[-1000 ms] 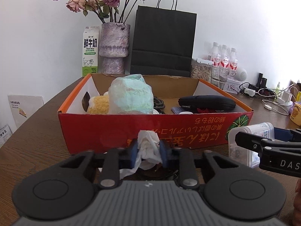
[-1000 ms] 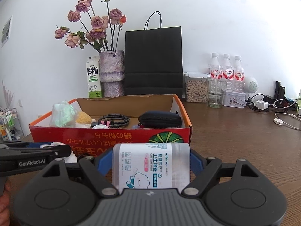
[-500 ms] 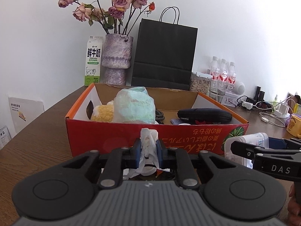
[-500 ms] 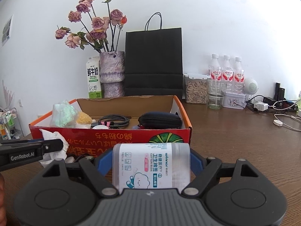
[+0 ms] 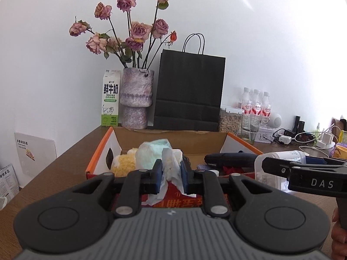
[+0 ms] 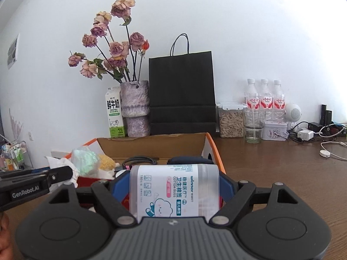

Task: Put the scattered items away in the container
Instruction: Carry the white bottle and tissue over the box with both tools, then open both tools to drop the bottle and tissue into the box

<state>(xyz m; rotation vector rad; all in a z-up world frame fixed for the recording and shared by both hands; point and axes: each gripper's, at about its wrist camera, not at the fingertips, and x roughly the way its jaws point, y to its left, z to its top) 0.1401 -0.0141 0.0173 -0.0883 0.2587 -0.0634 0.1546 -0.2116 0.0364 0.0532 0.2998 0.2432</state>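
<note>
Tissue (image 5: 172,166): crumpled white wad, pinched between the blue pads of the left gripper (image 5: 171,174); loose ends hang below the pads. Held above the near wall of the box, in line with its left half.
Tub (image 6: 174,191): cotton-bud tub, lying sideways, clamped between the blue pads of the right gripper (image 6: 174,186); label faces the camera. Held just in front of the box's near wall, toward its right end.
Left gripper: fingers drawn in close on the tissue. In the right wrist view it enters at 9 o'clock.
Right gripper: fingers held wide by the tub's width. In the left wrist view it enters at 3 o'clock, tub end visible behind the finger.
Box (image 5: 98,151): open red carton with orange rim, on the table (image 6: 282,173). Inside: pale green bag (image 5: 151,153) and yellow fluffy item (image 5: 125,162) at the left, coiled cable (image 6: 138,162) mid, black case (image 5: 229,158) at the right.
Behind box, 12 o'clock: vase (image 5: 136,99) with dried roses, black bag (image 5: 188,91) to its right, milk carton (image 5: 110,97) to its left.
At 2 o'clock: seed jar (image 6: 231,119), glass (image 6: 253,125), three bottles (image 6: 265,95), tin (image 6: 274,131).
At 3 o'clock: chargers and cables (image 6: 314,130).
</note>
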